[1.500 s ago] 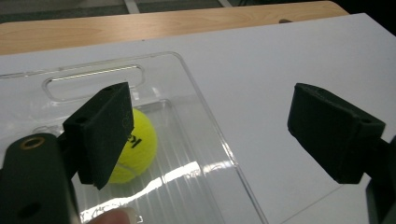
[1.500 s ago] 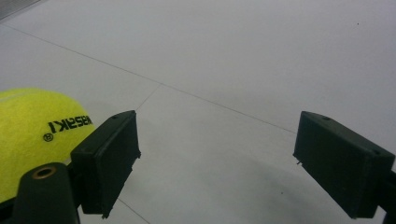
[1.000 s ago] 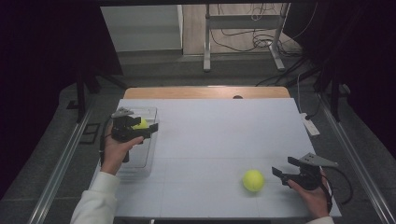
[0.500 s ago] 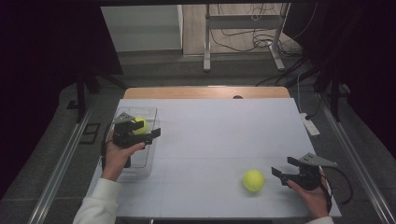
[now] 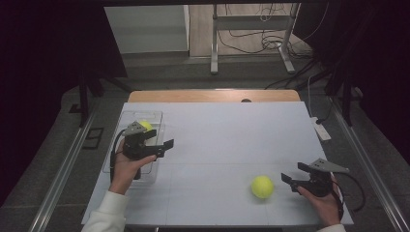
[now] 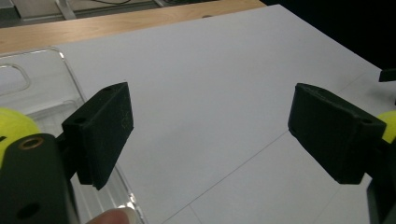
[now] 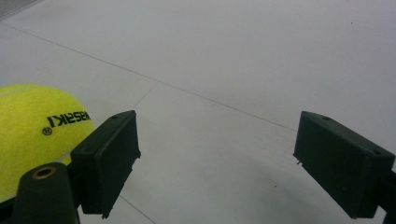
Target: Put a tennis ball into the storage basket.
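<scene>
A yellow tennis ball [image 5: 145, 125] lies in a clear plastic tray [image 5: 116, 154] at the table's left edge. My left gripper [image 5: 162, 148] hovers just in front of that ball, over the tray's right rim, open and empty. In the left gripper view the gripper [image 6: 210, 135] has only bare table between its jaws; the tray ball [image 6: 11, 130] sits outside the left jaw. A second tennis ball [image 5: 262, 186] rests on the white table [image 5: 217, 130] near the front right. My right gripper [image 5: 295, 173] stands open just right of it. In the right gripper view this ball [image 7: 37, 126] lies beside the left jaw, not between the jaws.
A small white object [image 5: 321, 129] lies at the table's right edge. A wooden strip [image 5: 208, 95] runs along the far edge. Metal stand legs and cables [image 5: 251, 43] are on the floor beyond the table.
My left gripper has drawn back from the tray ball toward the person and slightly right, leaving the ball in the tray. The right gripper and the second ball have stayed put.
</scene>
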Action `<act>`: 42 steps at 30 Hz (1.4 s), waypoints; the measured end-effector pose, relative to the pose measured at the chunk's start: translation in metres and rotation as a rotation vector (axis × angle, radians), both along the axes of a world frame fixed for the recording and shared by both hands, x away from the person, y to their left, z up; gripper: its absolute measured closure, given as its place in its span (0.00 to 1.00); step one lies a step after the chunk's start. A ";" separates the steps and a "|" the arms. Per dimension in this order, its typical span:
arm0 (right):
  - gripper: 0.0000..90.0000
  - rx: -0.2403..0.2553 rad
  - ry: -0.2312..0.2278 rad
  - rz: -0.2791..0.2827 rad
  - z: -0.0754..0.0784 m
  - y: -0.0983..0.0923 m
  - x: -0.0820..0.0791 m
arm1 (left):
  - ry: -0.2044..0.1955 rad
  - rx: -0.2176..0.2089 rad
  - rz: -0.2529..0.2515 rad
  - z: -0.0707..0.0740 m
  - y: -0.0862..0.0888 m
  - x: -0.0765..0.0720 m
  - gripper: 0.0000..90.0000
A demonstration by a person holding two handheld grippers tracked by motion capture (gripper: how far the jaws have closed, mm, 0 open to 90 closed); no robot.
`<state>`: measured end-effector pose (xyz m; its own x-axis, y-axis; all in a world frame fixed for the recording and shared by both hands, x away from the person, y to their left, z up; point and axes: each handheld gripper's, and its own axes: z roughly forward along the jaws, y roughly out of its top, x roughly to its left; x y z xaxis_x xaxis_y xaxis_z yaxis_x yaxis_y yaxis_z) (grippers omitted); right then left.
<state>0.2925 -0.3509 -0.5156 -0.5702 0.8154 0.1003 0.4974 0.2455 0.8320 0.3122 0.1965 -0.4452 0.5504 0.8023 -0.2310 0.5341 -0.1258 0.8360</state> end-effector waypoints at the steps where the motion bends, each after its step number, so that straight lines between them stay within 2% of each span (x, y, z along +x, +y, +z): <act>1: 0.16 0.000 0.000 0.000 0.000 0.000 0.000 | 0.000 0.002 -0.002 0.000 -0.002 0.000 0.17; 12: 0.16 -0.004 0.000 0.007 0.000 0.001 0.001 | -0.010 0.009 -0.026 0.000 -0.014 -0.007 0.17; 21: 0.16 0.000 0.001 0.008 -0.001 0.000 0.001 | -0.024 0.022 -0.069 0.003 -0.029 -0.012 0.16; 42: 0.16 0.004 0.005 -0.001 -0.001 -0.002 0.003 | -0.031 0.032 -0.132 0.002 -0.052 -0.015 0.16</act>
